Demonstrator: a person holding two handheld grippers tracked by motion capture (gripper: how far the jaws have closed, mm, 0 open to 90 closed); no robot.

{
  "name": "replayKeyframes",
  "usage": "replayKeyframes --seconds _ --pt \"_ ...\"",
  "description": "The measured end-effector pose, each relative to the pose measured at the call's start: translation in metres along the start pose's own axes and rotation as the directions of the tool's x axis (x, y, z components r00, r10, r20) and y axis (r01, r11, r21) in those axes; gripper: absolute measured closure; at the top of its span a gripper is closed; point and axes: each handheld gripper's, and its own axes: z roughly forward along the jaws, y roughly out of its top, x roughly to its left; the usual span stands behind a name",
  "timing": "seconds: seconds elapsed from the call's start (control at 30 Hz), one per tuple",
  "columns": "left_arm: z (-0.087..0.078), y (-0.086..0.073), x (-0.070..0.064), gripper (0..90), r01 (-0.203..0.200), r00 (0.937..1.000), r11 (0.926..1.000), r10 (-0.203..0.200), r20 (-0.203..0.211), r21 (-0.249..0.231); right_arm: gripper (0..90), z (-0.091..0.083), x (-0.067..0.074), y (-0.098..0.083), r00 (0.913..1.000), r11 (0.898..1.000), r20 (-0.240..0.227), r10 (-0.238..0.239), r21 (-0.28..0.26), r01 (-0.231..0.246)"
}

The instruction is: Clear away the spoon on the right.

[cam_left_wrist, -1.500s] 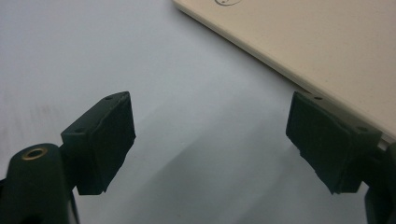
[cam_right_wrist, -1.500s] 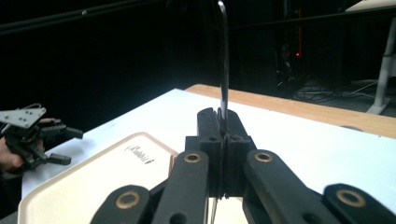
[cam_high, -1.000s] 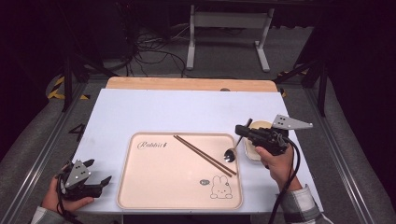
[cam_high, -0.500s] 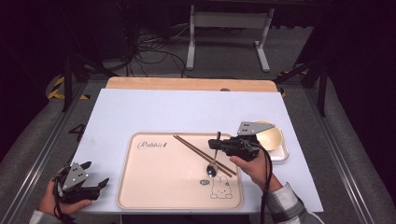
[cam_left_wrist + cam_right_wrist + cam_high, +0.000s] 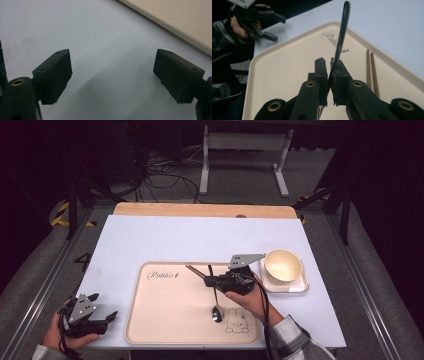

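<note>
A dark metal spoon [image 5: 215, 306] lies slanted over the cream tray [image 5: 165, 320], bowl end down by the rabbit drawing. Its handle [image 5: 342, 32] passes between the jaws of my right gripper [image 5: 207, 281], which points left, low over the tray. The jaws have just been opening. In the right gripper view [image 5: 329, 72] a thin slit of light shows beside the handle, which leans on one pad. A pair of brown chopsticks [image 5: 196, 272] lies on the tray just beyond. My left gripper [image 5: 106, 318] rests open on the white table by the tray's left front corner, nothing between its pads [image 5: 55, 75].
A cream bowl [image 5: 283, 265] stands on a small white square plate [image 5: 300, 287] right of the tray. The white mat ends at a wooden strip [image 5: 200, 210] at the back. Dark floor, cables and a stand lie beyond.
My right gripper has carried the spoon from beside the bowl leftward and down over the tray, so the spoon's bowl end now sits on it. The left gripper has stayed put.
</note>
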Motion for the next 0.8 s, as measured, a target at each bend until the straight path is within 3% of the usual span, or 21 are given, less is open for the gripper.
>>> replayKeyframes --seconds 0.33,0.8 --pt "0.001 0.0 0.0 16.1 -0.003 1.0 1.0 0.003 0.002 0.009 77.2 0.024 0.001 -0.007 0.9982 0.991 0.048 -0.037 0.13 0.03" --pt "0.002 0.0 0.0 16.0 -0.005 1.0 0.9998 0.005 0.008 0.018 68.2 0.039 -0.003 -0.01 0.9976 0.973 0.062 -0.032 0.23 0.017"
